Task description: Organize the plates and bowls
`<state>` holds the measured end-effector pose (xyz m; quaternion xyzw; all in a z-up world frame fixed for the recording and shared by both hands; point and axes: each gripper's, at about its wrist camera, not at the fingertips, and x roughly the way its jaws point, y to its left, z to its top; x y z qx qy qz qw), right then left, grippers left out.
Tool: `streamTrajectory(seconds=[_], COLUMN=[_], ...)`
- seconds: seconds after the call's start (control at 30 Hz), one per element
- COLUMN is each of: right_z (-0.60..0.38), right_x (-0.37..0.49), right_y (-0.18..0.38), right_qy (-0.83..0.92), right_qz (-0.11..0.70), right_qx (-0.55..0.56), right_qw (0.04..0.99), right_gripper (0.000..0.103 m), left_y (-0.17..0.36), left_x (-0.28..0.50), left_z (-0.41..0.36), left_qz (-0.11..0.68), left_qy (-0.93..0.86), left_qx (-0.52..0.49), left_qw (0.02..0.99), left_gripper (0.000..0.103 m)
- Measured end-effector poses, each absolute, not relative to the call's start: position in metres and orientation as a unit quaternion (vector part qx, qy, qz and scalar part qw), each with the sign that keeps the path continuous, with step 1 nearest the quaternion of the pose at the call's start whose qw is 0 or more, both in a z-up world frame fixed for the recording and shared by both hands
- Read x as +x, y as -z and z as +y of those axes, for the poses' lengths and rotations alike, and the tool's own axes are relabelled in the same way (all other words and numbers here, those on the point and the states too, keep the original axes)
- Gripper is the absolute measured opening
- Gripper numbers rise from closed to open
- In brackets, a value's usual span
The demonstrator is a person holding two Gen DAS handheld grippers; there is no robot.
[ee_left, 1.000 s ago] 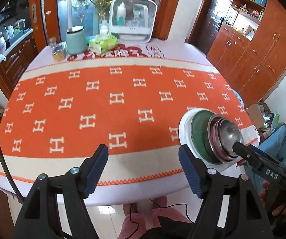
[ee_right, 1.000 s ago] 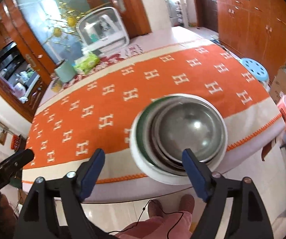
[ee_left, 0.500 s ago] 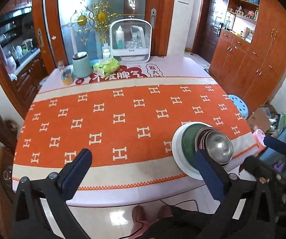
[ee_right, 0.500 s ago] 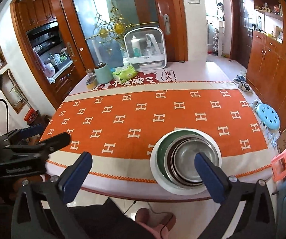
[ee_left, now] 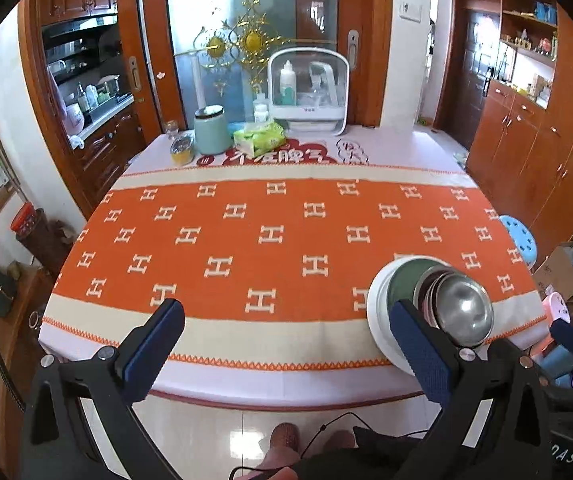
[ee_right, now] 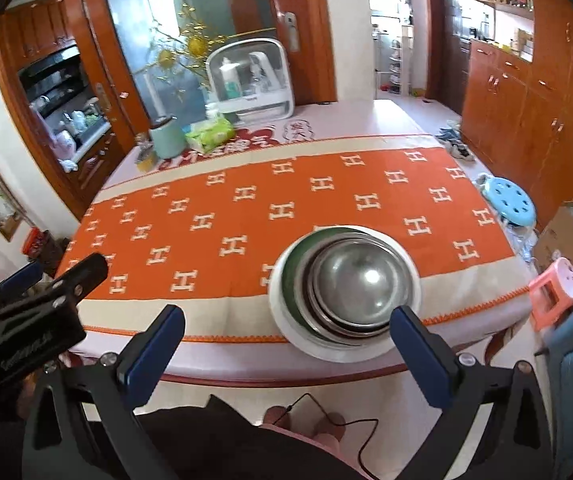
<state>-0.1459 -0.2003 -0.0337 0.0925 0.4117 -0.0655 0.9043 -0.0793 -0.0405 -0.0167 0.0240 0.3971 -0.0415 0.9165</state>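
A stack of dishes stands near the table's front right edge: a white plate [ee_right: 342,350] at the bottom, a green dish [ee_right: 292,264], then nested steel bowls [ee_right: 360,280]. The stack also shows in the left wrist view [ee_left: 460,308], with the white plate [ee_left: 378,316] under it. My left gripper [ee_left: 286,348] is open and empty, held off the table's front edge. My right gripper [ee_right: 286,352] is open and empty, back from the stack. The left gripper's body [ee_right: 26,320] shows at the left of the right wrist view.
The table has an orange cloth [ee_left: 270,236] with white H marks. At its far end stand a white bottle cabinet [ee_left: 308,92], a green canister [ee_left: 211,130], a tissue pack [ee_left: 260,138] and a small jar [ee_left: 182,150]. A blue stool [ee_right: 508,196] and a pink stool [ee_right: 554,292] stand at the right.
Both grippers have pulled back and up from the table, so the stack looks smaller and farther. The stack has stayed in place. Both grippers stay open.
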Motion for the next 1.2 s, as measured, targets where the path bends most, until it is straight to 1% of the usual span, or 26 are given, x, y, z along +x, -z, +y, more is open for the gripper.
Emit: streamTrajectory(seconds=[0.17,0.53,1.2], right_z=[-0.206,-0.204,-0.201], right_x=[-0.149,-0.138,-0.125], right_y=[0.031,0.030,0.029], right_qy=[0.078,0.065,0.052], right_qz=[0.393,0.383,0.386], right_qx=[0.093,0.086,0.081], right_qw=[0.912,0.917,0.918], right_gripper=[0.103,0.103,0.103], left_y=[0.019,0.015,0.014], left_x=[-0.082,-0.078,-0.066], left_z=[-0.051,-0.051,-0.047], left_qz=[0.397,0.389,0.387], left_qy=[0.032,0.002,-0.010], left_qx=[0.042,0.060,0.058], left_qw=[0.916,0.919,0.920], left_gripper=[0.102,0.102,0.102])
